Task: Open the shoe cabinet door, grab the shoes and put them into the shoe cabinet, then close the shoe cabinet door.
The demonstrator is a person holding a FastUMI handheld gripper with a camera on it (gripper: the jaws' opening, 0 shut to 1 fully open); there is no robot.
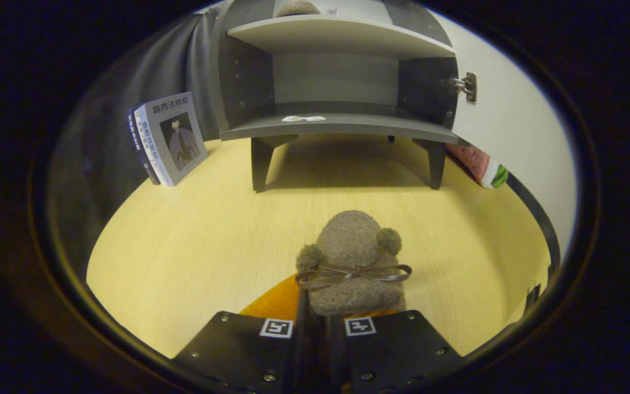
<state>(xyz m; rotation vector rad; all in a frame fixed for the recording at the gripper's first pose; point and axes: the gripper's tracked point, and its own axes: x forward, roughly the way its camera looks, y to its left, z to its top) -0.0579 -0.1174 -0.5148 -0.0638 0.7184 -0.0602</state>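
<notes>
Just ahead of the tool (318, 328), on the pale wood-grain counter (184, 246): one grey-brown fuzzy slipper-type shoe (350, 257) with two pompoms and a thin ribbon bow across its upper, toe pointing away toward the cabinet. Its near edge appears to run in between the two fingers, which stand very close together; whether both actually press on the shoe cannot be told, as the contact is hidden. An orange patch (276, 301) shows beneath the shoe on the near side, nature unclear. Beyond, well apart from the shoe: grey shoe cabinet (342, 87) on short legs, its white door (512, 120) swung open at the right on a metal hinge (468, 86), lower shelf bare save a small sticker, and a second similar fuzzy shape on the upper shelf. Left of the cabinet: two books (170, 139) leaning on the dark cloth wall. Handling estimate: light, soft, compressible, with a non-slippery pile; not fragile. Best hold is probably the heel rim or side wall of the upper, pinched through the fabric; bow and pompoms are poor holds, likely to stretch or pull loose.
</notes>
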